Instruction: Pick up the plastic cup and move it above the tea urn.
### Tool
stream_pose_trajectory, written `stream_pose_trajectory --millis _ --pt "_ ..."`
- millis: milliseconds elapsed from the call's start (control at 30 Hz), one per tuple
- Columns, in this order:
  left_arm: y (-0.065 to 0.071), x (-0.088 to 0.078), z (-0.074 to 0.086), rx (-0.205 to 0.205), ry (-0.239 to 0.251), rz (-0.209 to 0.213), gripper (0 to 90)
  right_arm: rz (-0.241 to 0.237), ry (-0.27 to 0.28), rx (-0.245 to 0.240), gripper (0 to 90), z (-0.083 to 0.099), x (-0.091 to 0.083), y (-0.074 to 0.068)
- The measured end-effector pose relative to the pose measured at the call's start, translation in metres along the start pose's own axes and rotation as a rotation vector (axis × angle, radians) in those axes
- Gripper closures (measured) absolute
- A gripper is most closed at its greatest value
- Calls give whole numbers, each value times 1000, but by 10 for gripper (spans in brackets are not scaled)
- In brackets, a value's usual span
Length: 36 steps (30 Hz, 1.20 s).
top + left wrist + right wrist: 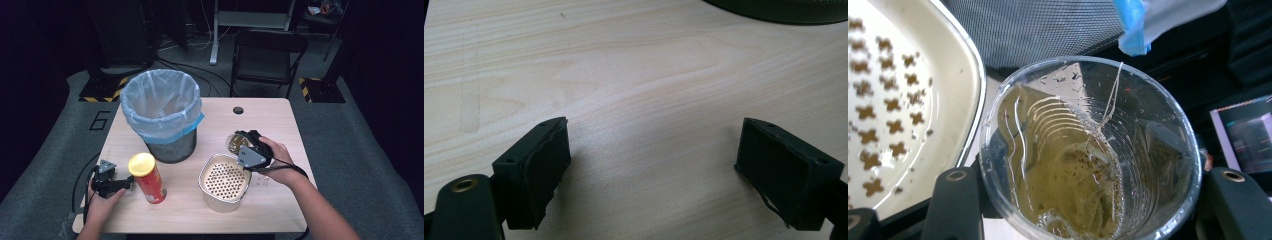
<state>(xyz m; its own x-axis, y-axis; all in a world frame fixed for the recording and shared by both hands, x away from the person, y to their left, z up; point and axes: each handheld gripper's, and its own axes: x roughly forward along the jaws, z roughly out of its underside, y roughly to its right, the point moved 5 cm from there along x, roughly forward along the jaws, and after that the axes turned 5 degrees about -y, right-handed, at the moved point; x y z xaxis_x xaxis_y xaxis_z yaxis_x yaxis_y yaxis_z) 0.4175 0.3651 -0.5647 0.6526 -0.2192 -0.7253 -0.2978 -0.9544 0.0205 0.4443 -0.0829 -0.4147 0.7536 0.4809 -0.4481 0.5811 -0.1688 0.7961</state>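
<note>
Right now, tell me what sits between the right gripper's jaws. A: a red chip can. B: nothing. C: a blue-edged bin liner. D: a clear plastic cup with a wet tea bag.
D: in the right gripper view the clear plastic cup sits between the black jaws of the right gripper, with a tea bag and brownish liquid inside.
</note>
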Motion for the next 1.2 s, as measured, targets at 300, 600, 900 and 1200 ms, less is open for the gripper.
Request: stream_pose_trajectory --millis 300,600,900,1200 --pt "0 0 0 0 0 0 136 156 -84 -334 386 -19 -2 -23" --pt "0 0 0 1 2 0 136 307 -144 -653 394 -33 -1 -33" --pt "0 0 0 1 3 -2 136 372 -170 -853 393 -41 -4 -44" --pt "0 0 0 0 1 0 136 327 -171 -915 390 -46 -6 -46"
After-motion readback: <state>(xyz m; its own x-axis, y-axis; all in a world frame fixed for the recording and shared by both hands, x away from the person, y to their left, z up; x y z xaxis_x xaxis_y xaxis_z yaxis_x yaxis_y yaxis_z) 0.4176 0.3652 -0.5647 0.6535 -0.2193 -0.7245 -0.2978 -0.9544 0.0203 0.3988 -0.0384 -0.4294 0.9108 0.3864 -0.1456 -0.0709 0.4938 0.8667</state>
